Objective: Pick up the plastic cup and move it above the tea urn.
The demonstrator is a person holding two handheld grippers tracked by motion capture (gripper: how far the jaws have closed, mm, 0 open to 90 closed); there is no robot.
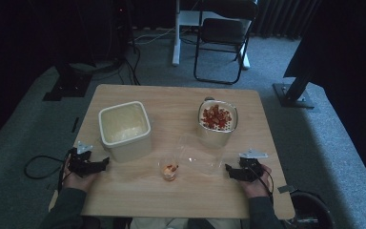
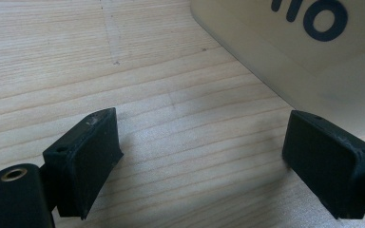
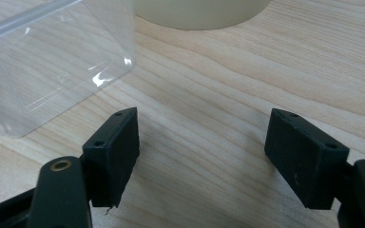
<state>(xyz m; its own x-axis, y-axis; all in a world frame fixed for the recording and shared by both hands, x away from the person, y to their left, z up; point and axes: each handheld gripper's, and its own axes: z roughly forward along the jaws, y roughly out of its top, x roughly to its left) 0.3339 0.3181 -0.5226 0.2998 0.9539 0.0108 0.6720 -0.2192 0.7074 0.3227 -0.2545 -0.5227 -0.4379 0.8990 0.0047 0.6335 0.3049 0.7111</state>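
Dim room, grey carpet [image 1: 24, 119], black folding chair [image 1: 221, 38], dark curtains [image 1: 276, 16]

Right claw [image 3: 202, 156] gapes over table [image 3: 247, 85], clear container [image 3: 52, 61] just beside

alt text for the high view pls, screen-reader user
A person rests an open gripper in each hand, left gripper and right gripper, on a wooden table holding a cream tub, a container of red pieces and a small glass.

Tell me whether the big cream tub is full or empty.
Empty: the cream tub sits open-topped, and the high view shows only its bare pale inside.
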